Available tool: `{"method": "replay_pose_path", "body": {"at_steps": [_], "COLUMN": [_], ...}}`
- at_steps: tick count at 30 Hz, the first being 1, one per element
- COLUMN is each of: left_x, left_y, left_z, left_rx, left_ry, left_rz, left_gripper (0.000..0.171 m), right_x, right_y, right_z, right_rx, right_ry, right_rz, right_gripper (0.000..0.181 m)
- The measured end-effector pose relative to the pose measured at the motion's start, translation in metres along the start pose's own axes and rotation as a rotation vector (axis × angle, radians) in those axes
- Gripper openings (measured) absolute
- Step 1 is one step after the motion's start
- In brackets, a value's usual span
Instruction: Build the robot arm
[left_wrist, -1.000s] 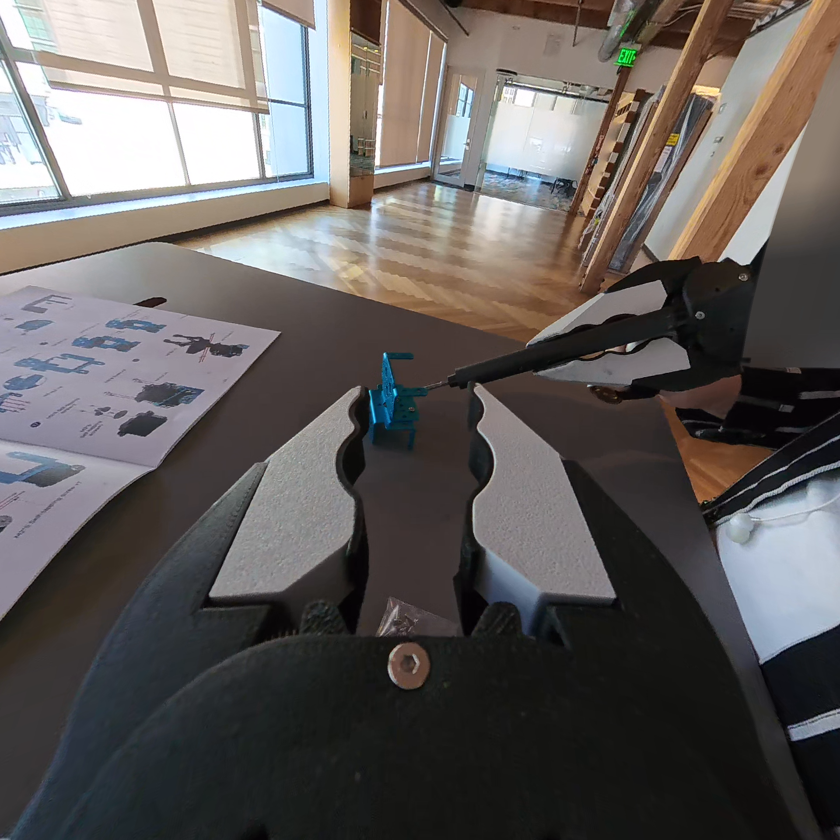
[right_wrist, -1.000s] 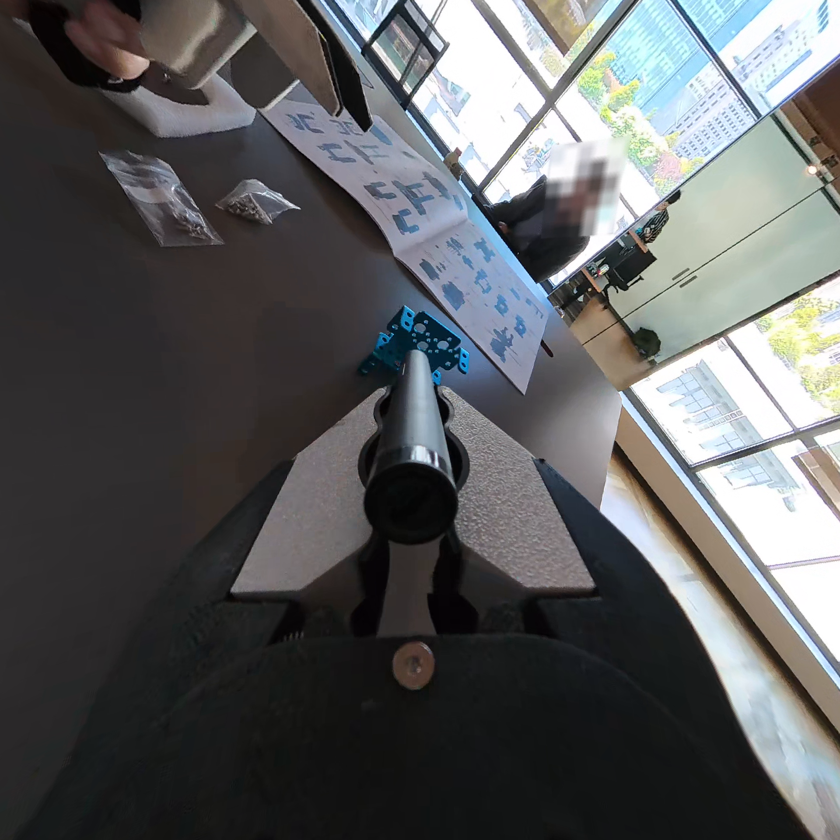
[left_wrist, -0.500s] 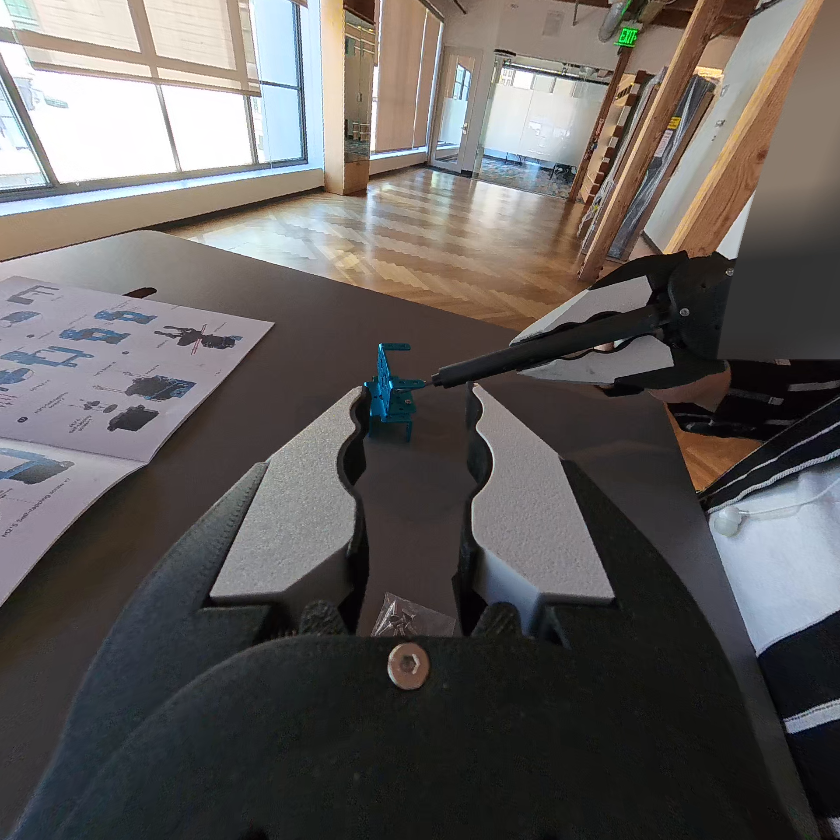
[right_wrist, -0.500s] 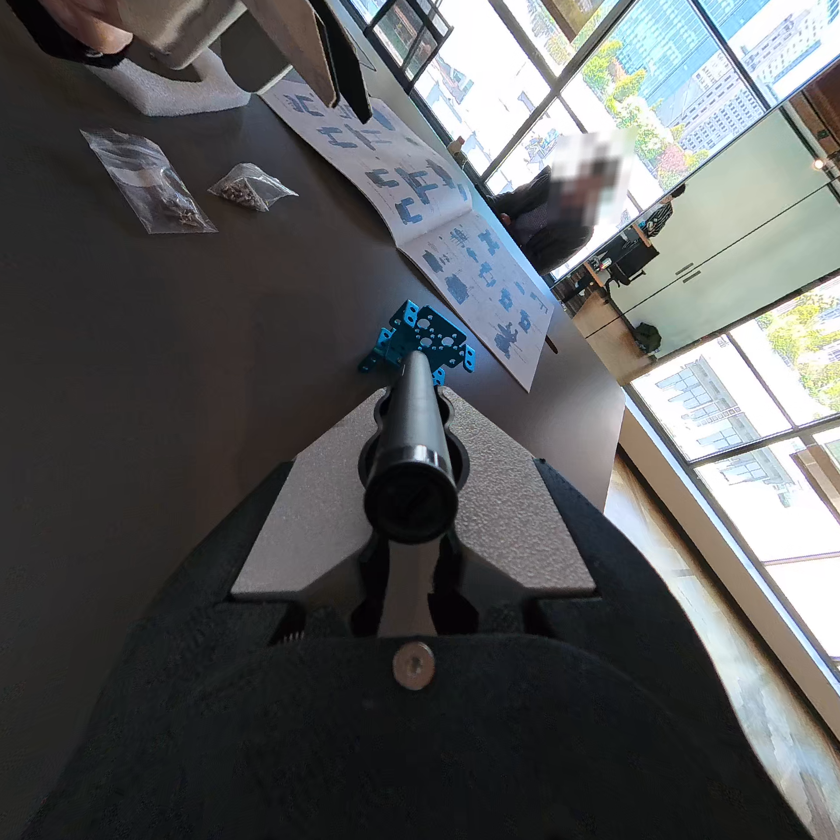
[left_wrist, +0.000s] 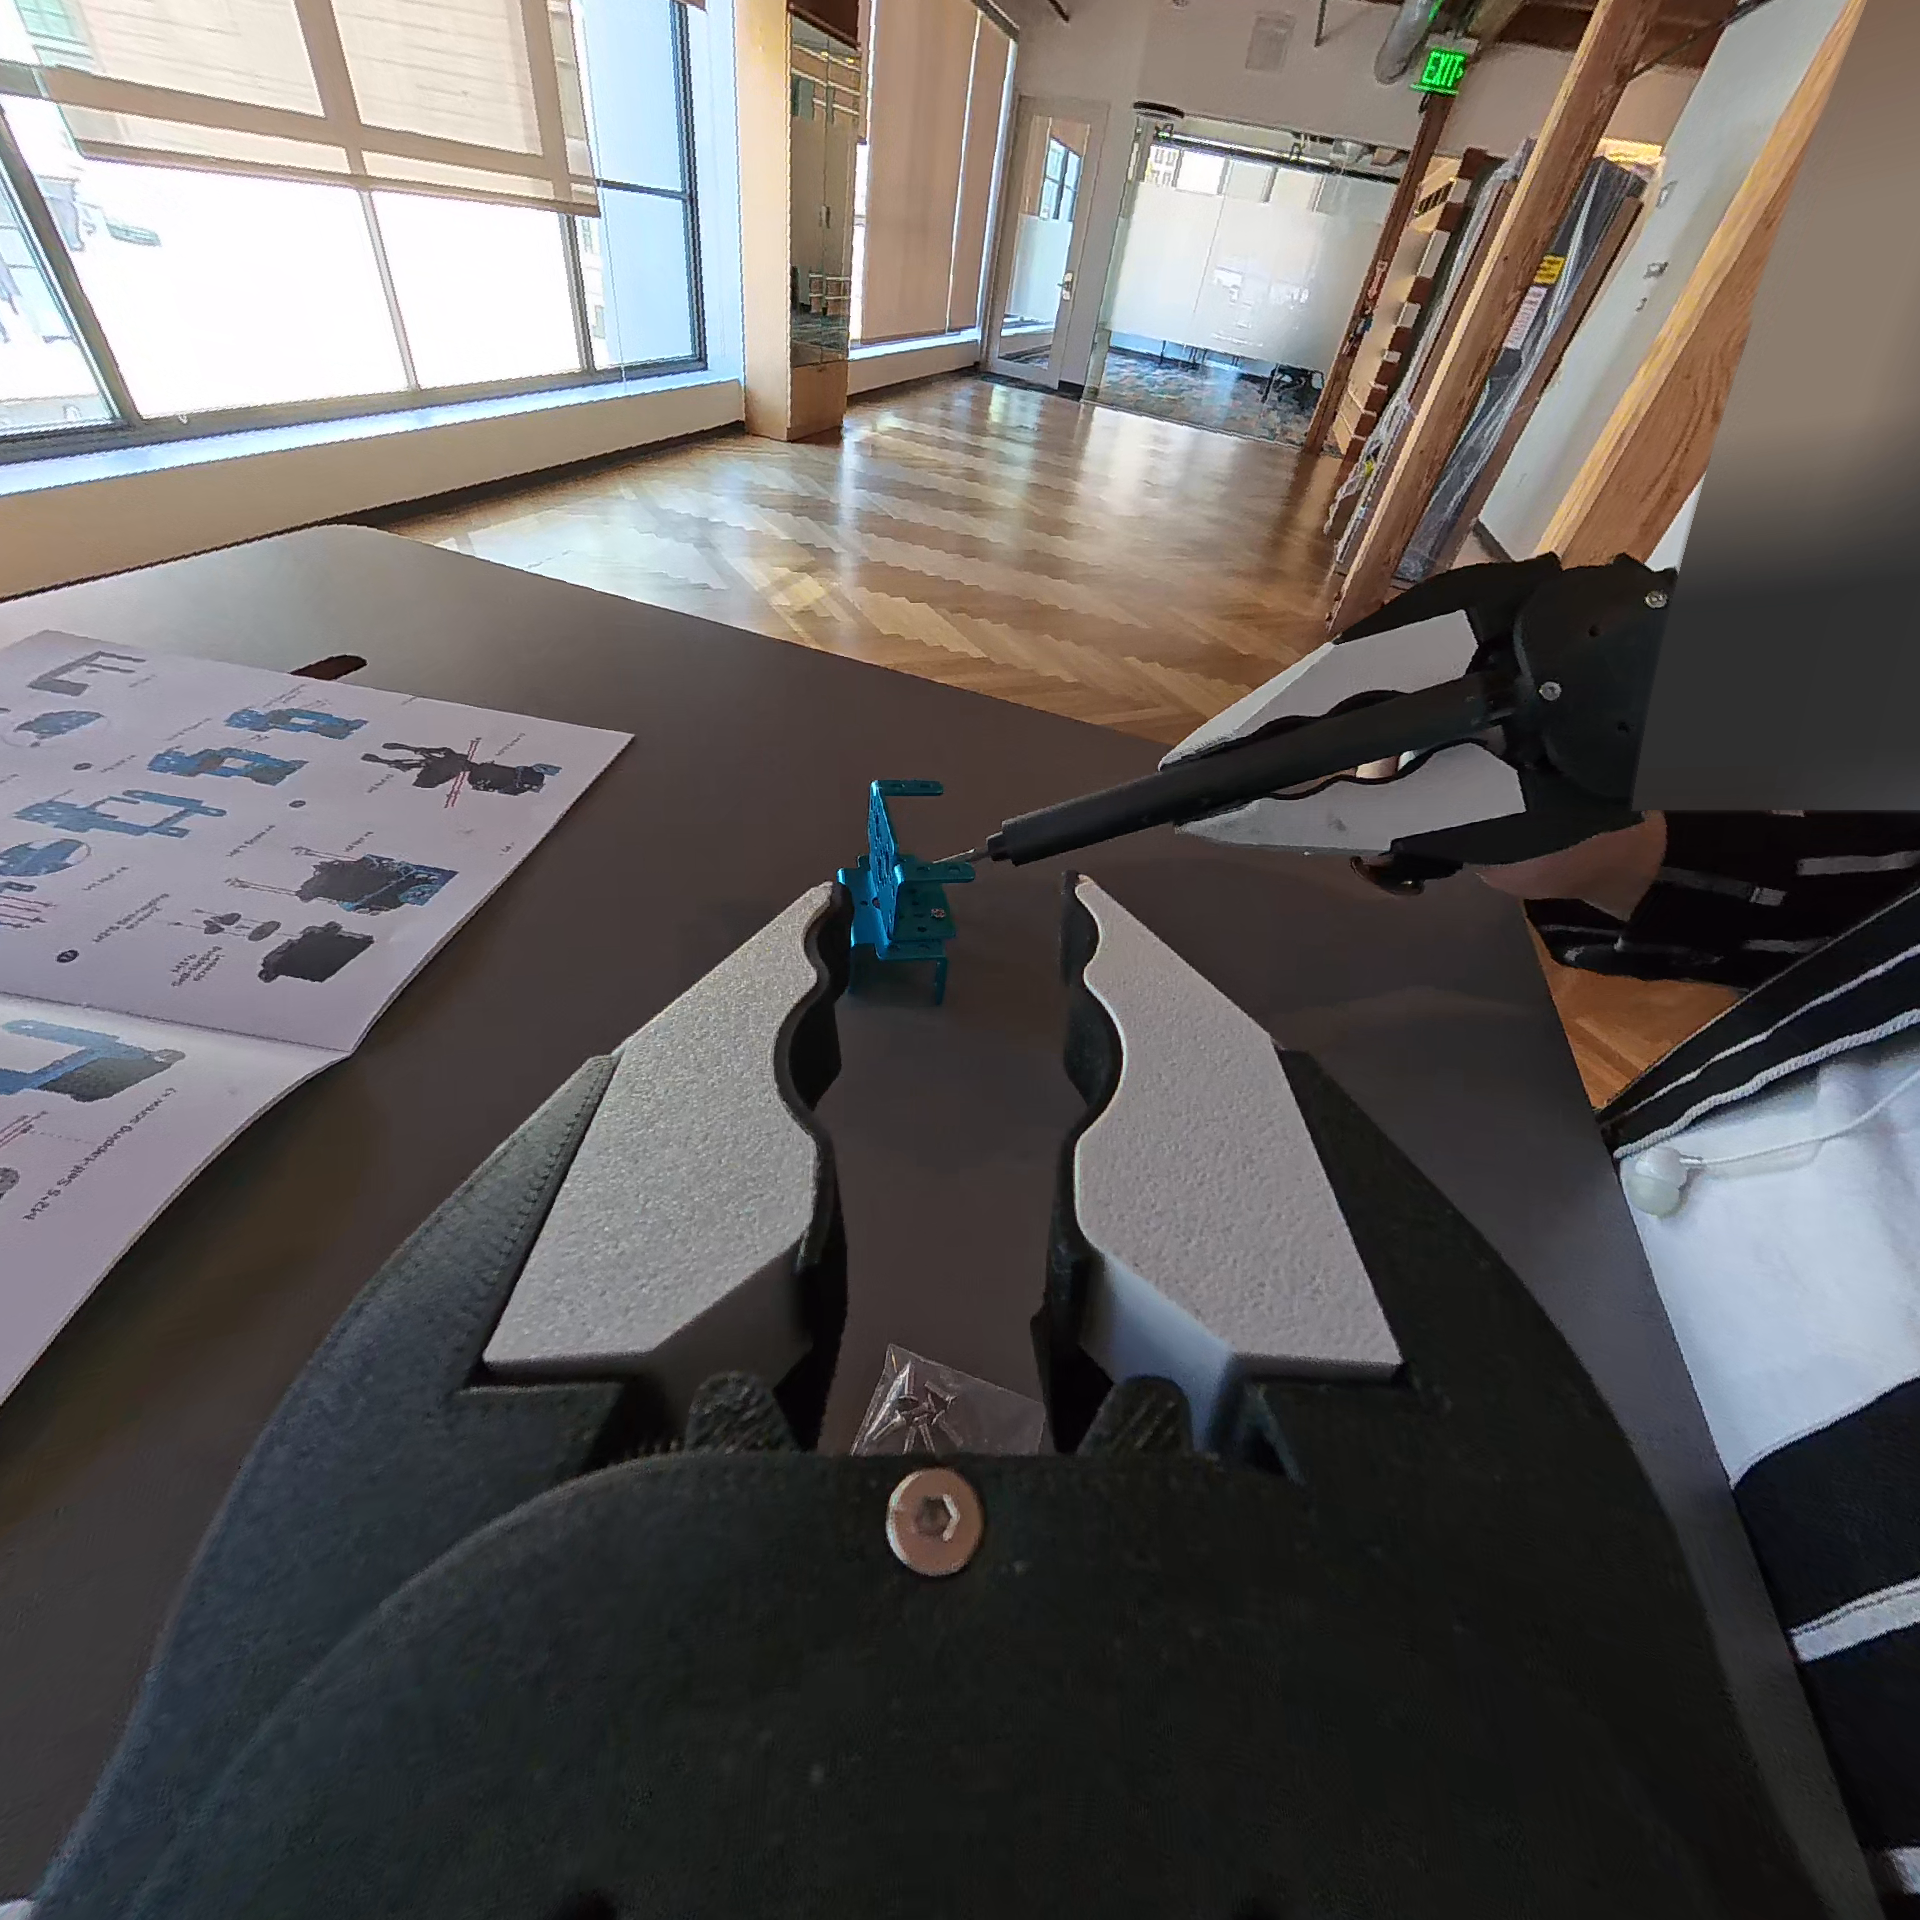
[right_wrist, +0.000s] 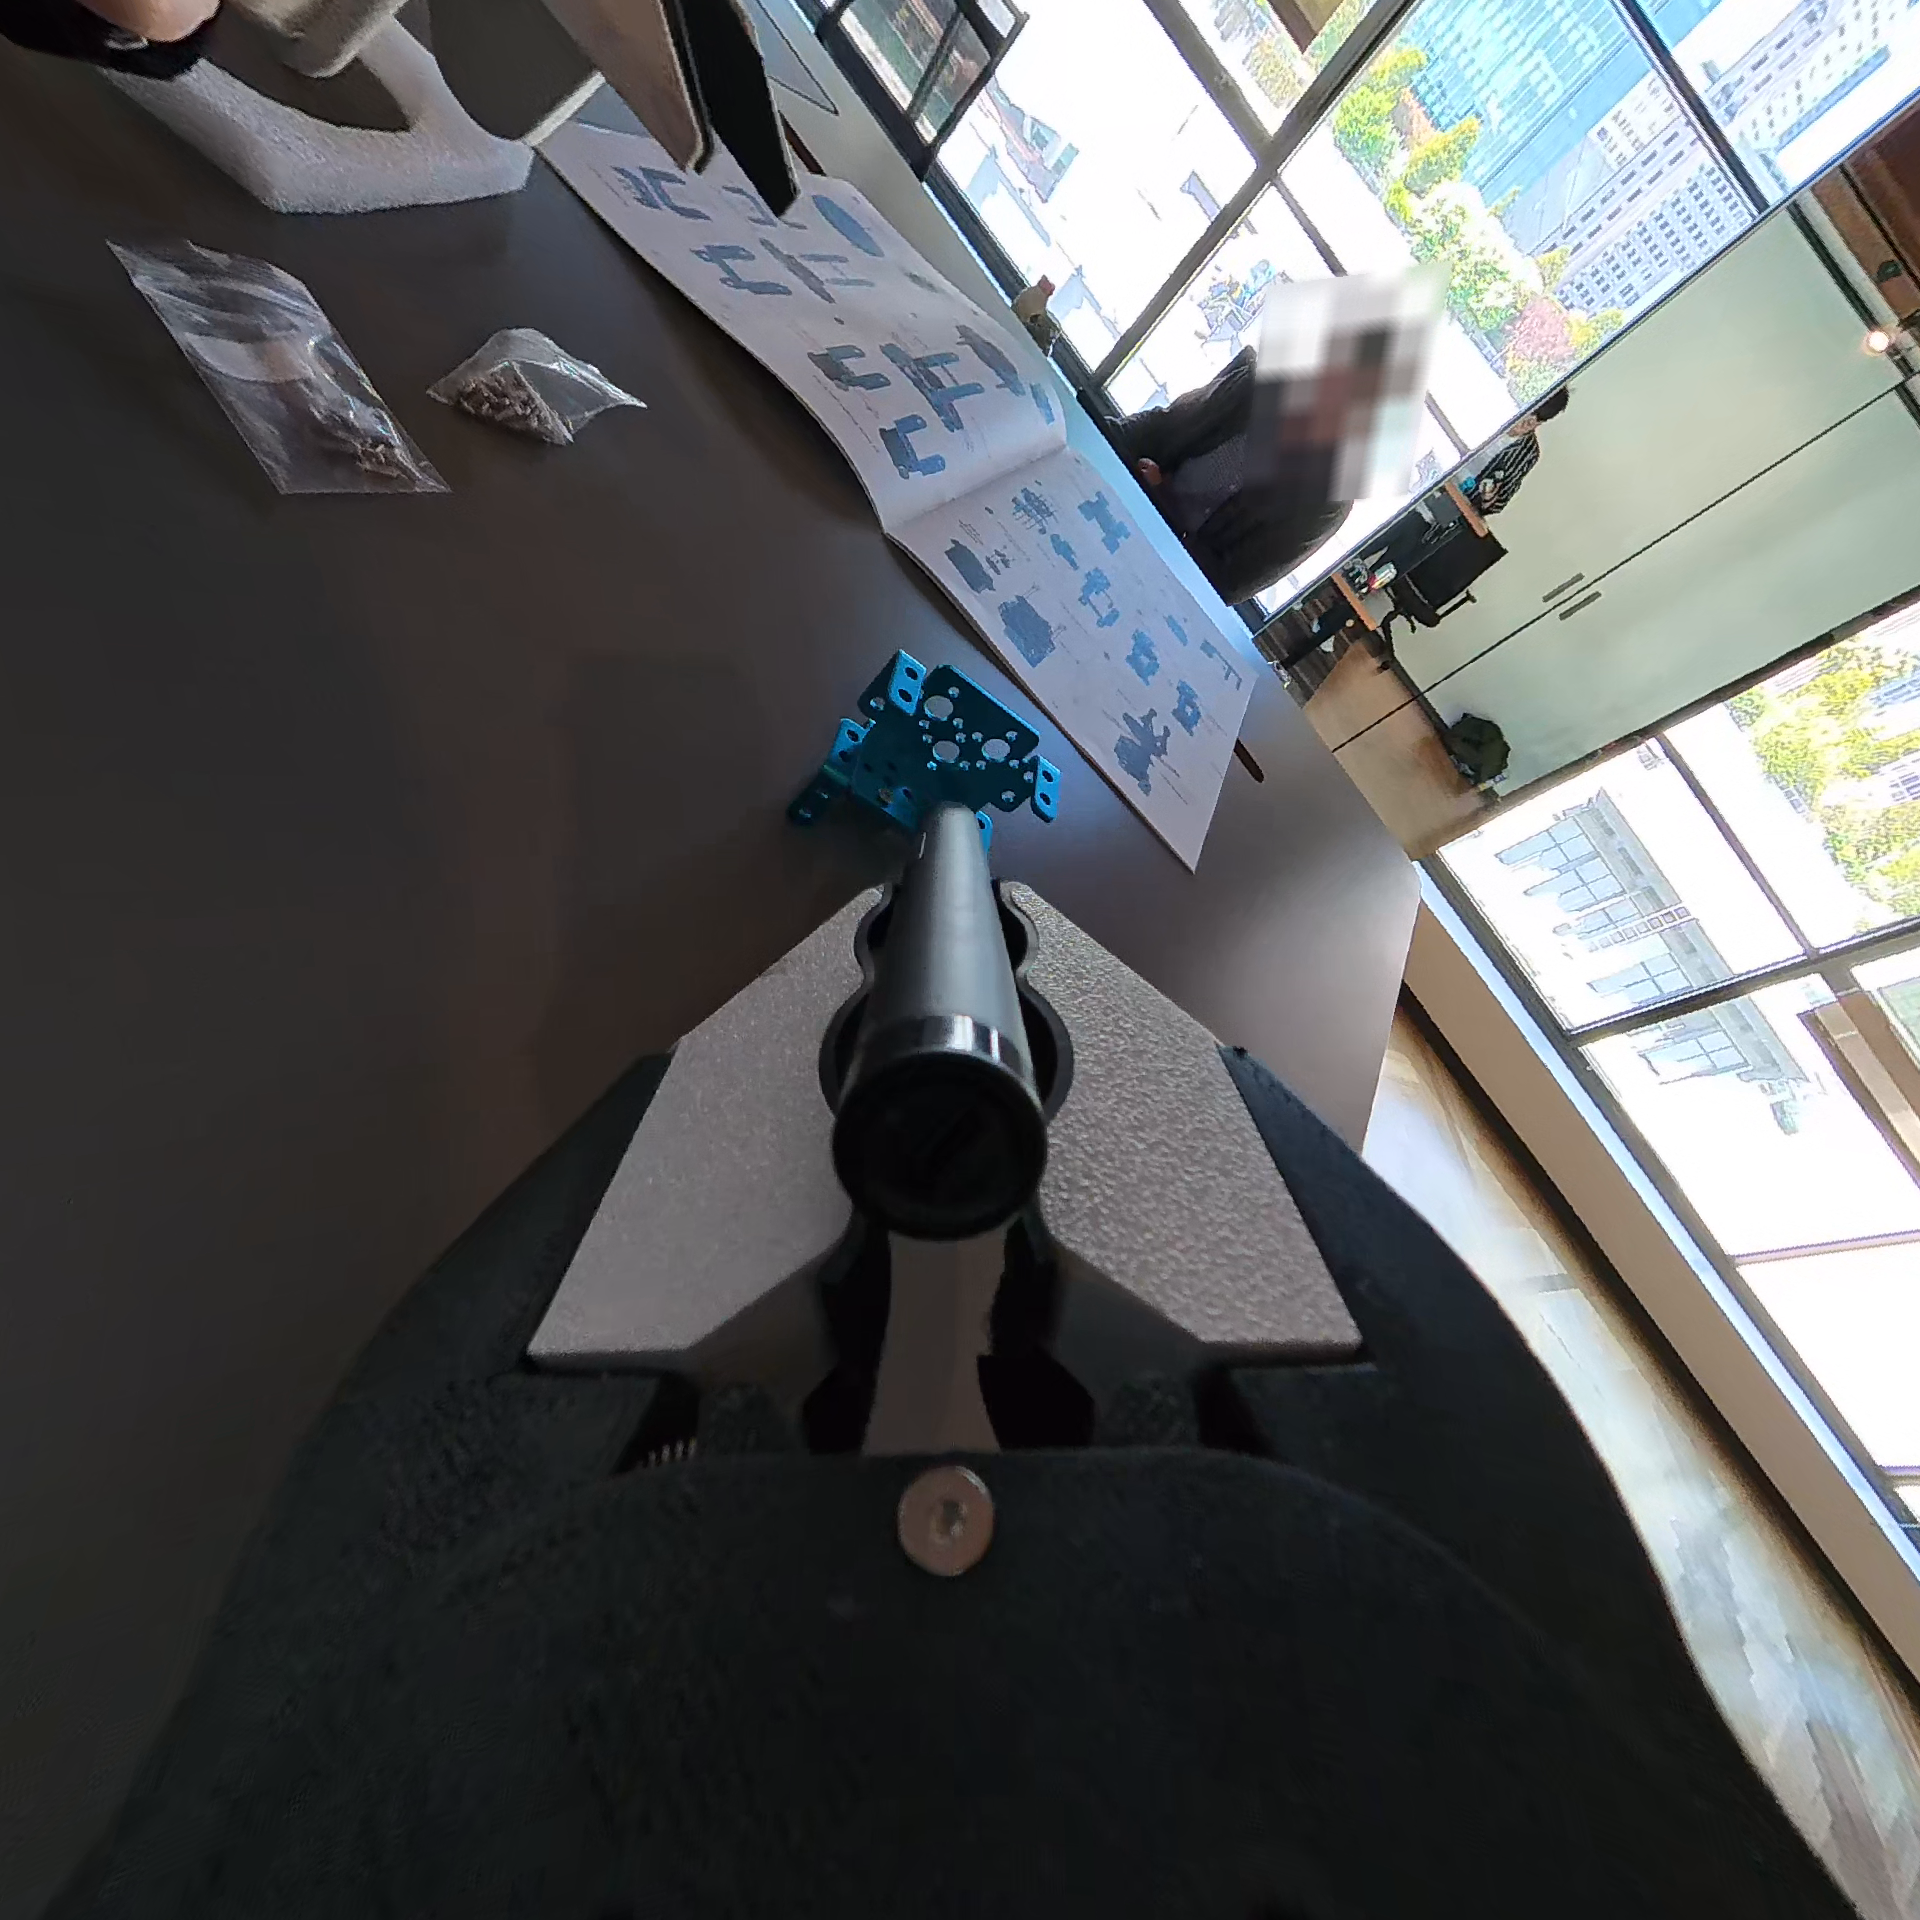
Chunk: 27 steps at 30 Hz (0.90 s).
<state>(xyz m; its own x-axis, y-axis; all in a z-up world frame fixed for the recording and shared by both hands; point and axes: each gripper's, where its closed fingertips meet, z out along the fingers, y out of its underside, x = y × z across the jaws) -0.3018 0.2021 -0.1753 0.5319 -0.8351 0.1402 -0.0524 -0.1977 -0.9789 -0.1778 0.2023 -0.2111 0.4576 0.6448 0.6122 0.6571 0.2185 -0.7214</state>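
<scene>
Two clear bags (right_wrist: 281, 364) of small hardware, upper left; contents indistinct. Right gripper (right_wrist: 940, 914) clamped on screwdriver (right_wrist: 940, 997), tip hidden at blue bracket (right_wrist: 925, 748). Left gripper (left_wrist: 945, 935) fingers apart, empty.

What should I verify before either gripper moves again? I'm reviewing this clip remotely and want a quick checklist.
1. Right gripper shut on the black cylindrical screwdriver: ok, fingers clamp its barrel.
2. Screwdriver tip touches the blue perforated metal bracket: ok, though whether it sits in a screw head: cannot tell.
3. Bracket stands upright on the dark table: ok.
4. Left gripper steadies the bracket: not ok, jaws open, nothing held; left fingertip beside it, contact: cannot tell.
5. Clear plastic bags of screws apart from the bracket: ok.
6. Open white instruction booklet clear of both grippers: ok.
</scene>
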Motion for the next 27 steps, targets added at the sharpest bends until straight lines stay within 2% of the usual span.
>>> {"method": "replay_pose_path", "body": {"at_steps": [11,18,27], "left_x": [0.000,-0.023,-0.036], "left_y": [0.003,0.025,0.021], "left_z": [0.001,0.005,0.009], "left_rx": [-0.019,-0.173,-0.216], "left_ry": [-0.008,-0.186,-0.295], "left_rz": [0.011,0.105,0.096], "left_gripper": [0.039,0.043,0.047], "right_x": [0.007,0.016,0.021], "right_y": [-0.010,-0.014,-0.012], "right_z": [-0.009,-0.009,-0.012], "right_rx": [0.005,-0.052,-0.118], "right_ry": [-0.057,-0.096,-0.125], "right_rz": [0.094,0.166,0.239], "right_gripper": [0.017,0.016,0.017]}}
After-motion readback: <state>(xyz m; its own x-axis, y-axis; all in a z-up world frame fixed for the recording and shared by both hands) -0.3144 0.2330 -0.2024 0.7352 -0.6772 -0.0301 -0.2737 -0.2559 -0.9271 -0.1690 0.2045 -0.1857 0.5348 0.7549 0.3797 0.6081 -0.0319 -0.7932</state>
